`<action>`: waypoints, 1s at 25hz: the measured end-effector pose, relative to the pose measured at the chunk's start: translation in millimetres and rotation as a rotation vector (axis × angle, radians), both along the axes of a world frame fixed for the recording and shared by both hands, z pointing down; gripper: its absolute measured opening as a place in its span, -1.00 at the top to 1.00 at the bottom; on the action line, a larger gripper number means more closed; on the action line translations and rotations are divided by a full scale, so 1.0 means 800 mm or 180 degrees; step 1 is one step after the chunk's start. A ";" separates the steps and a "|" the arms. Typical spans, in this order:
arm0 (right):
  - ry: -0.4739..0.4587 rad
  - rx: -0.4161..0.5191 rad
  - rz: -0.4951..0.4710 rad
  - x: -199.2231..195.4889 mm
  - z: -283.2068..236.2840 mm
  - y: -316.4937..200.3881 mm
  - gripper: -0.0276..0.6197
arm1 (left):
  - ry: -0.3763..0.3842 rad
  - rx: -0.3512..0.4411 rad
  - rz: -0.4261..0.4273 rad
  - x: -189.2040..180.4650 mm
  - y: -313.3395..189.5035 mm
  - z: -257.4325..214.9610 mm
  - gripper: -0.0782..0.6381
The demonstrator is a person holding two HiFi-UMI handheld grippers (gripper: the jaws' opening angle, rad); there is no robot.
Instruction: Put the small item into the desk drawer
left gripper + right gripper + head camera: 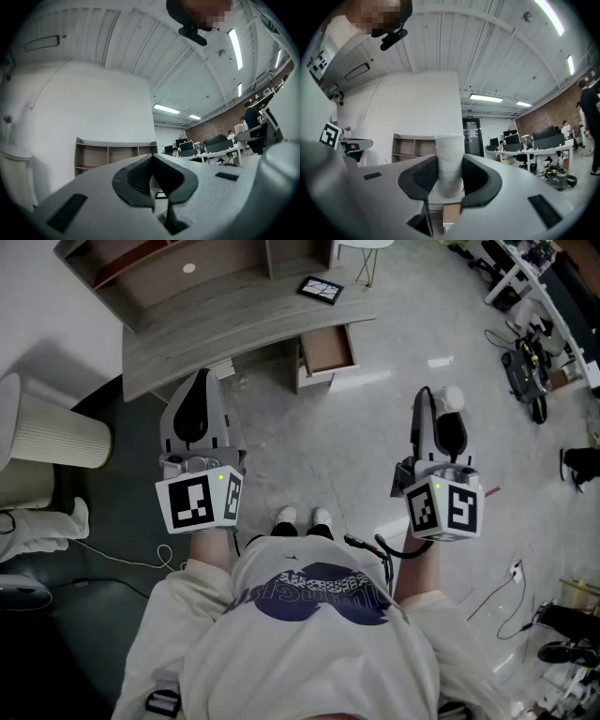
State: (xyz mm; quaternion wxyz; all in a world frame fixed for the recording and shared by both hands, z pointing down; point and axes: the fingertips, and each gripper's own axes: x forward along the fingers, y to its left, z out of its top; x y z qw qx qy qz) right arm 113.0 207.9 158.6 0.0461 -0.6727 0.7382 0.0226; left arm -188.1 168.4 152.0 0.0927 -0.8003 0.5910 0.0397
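**White item clamped in the right tongs, drawer open across the floor**

Nearest is the person's white shirt, which carries a dark blue print with lettering, seen upside down and not readable. Just past it are two white shoes on the grey floor. Each hand carries a cube with black-and-white square code patterns and no words, the left cube and the right cube.

The left tongs are closed pad to pad with nothing between them. The right tongs are clamped on the small white item. It is a rough, matte white tube standing upright between the dark pads, and its flat top rises above them. It bears no label or print. From the head view it shows as a pale lump at the tip of the right tongs, held above the floor and well apart from the drawer.

Farther on, the drawer stands pulled out from under the curved grey wood-grain counter, showing a brown inside. On the counter top lies a dark flat thing with a white pattern too small to read. Behind the counter stands an open shelf.
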 end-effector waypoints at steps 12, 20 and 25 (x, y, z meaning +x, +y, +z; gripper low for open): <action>0.0071 -0.0005 0.0017 0.001 -0.004 0.005 0.51 | -0.0006 -0.0025 -0.0012 -0.001 0.004 -0.001 0.76; -0.0175 -0.0071 -0.0133 0.008 0.001 0.006 0.50 | -0.0046 -0.0052 0.0053 0.008 0.003 0.002 0.76; -0.0200 -0.0084 -0.0189 0.019 0.005 0.003 0.50 | -0.0093 -0.0193 0.0263 0.034 -0.003 0.013 0.38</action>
